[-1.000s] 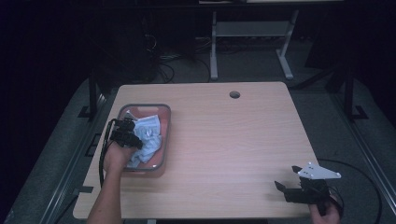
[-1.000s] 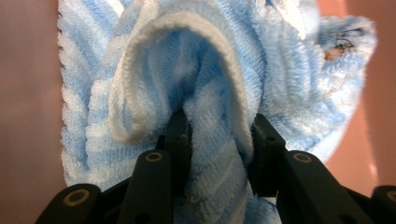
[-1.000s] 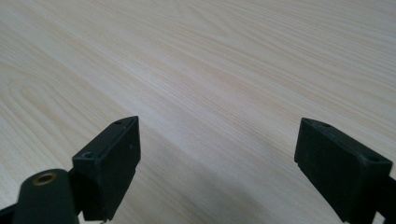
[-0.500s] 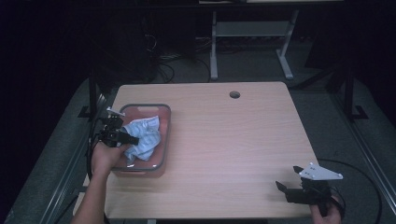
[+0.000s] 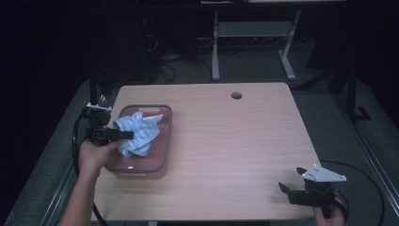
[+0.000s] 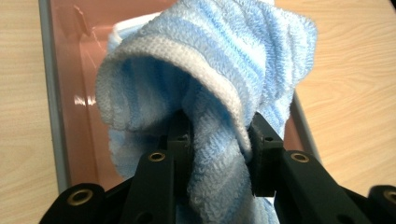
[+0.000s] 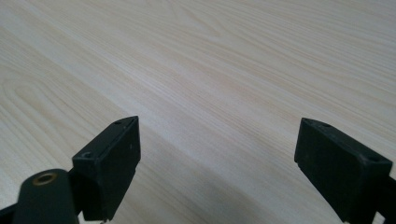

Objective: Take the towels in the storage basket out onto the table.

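A light-blue striped towel (image 5: 139, 133) hangs bunched over a pink tray with a grey rim (image 5: 158, 162) at the table's left. My left gripper (image 5: 128, 135) is shut on the towel; in the left gripper view its jaws pinch a fold of the towel (image 6: 219, 84) above the tray (image 6: 74, 98). My right gripper (image 5: 285, 190) rests low near the table's front right corner. In the right gripper view my right gripper (image 7: 217, 163) stands open wide over bare wood, nothing between its jaws.
The wooden table (image 5: 235, 141) has a round cable hole (image 5: 236, 95) near its back edge. Beyond the table stand metal desk legs (image 5: 215, 52) and cables on a dark floor.
My left gripper has pulled back toward the table's left edge, lifting the towel up out of the tray. The right gripper has stayed put.
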`<state>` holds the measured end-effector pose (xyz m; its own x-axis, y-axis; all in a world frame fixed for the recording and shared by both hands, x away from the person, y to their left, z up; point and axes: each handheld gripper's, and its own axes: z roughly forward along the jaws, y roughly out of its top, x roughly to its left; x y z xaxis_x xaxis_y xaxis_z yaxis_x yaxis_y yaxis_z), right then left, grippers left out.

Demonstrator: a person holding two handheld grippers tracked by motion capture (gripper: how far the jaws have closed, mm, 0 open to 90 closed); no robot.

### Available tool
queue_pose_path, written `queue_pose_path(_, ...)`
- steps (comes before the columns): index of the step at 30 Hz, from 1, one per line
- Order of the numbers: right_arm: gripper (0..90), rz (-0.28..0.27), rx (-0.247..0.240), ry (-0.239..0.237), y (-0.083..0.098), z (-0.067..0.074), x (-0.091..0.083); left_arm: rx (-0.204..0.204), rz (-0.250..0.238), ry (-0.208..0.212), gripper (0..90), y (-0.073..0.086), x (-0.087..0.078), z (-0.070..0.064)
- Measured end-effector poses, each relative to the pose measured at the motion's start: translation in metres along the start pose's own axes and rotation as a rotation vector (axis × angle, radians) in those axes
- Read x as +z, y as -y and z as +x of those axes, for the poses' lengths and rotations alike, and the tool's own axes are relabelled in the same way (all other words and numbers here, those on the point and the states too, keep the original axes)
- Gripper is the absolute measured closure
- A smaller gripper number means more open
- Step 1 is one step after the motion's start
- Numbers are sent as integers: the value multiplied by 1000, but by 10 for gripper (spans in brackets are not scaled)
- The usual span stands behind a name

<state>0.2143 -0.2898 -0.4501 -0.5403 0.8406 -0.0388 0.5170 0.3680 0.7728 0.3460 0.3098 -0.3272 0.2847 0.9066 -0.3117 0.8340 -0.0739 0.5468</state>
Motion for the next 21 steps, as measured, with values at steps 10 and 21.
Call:
queue_pose_path(10, 138, 3, 3, 3, 0, 0, 0, -5, -68, 26, 672, -12, -32, -4)
queue_pose_path(21, 138, 2, 4, 8, 0, -1, 0, 17, -88, 30, 671, -25, -58, -14)
